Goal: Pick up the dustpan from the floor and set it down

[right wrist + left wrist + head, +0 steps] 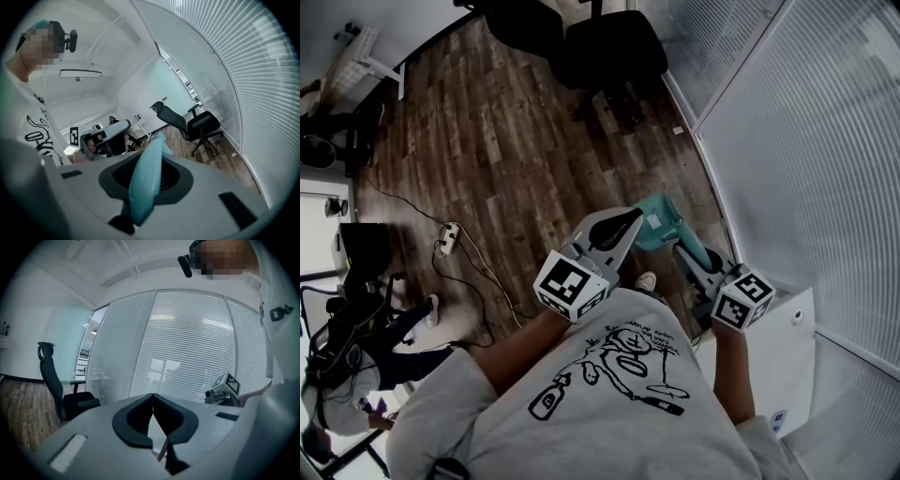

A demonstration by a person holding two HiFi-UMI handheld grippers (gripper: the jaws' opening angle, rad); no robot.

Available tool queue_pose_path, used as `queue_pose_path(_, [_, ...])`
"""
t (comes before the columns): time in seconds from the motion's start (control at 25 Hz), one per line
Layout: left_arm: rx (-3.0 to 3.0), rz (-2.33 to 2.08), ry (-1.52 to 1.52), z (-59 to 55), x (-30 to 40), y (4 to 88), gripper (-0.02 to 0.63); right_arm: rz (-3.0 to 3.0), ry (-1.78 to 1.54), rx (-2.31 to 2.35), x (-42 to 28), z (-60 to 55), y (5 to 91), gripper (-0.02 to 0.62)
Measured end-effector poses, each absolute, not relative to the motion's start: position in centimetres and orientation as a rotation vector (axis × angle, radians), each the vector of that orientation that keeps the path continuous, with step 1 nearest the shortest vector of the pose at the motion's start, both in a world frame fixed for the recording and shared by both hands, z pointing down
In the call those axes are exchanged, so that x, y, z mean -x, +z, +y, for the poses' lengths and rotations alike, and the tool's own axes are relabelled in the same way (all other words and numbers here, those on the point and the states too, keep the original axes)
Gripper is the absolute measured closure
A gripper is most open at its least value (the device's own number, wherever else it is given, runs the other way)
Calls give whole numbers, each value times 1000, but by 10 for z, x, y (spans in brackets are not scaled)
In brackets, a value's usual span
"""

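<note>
Now | right tool (146,176) clamped on the handle of the teal dustpan (661,225), so the pan hangs off the floor (506,159), just beside the glass wall (806,141) | left tool (152,399) closed, empty, likely kept clear of the lift | wall's edge crowds one side; bare floor away from the wall gives set-down room | chair (609,47) farther along the wall

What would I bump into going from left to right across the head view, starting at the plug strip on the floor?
Plug strip → left gripper → teal dustpan → right gripper → white cabinet.
</note>
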State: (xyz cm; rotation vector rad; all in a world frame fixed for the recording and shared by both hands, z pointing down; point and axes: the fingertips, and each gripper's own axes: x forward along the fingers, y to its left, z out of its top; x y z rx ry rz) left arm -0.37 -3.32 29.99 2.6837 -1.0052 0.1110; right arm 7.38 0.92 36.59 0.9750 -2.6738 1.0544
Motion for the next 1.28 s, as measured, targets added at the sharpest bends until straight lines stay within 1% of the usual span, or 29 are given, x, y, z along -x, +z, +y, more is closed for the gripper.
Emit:
queue_pose_path(0.4, [-2684,-998,117,-39,10,296,604,-2697,1044,-995,-70,-3,351,540])
queue_pose_path(0.88, [-2685,-1010,138,-28,6,315,604,-2709,1050,-1002,-76,5,368,540])
queue_pose_path(1.28, [-2671,-998,156,-36,14,314,604,-2690,1078,-1013,-71,-2,376,540])
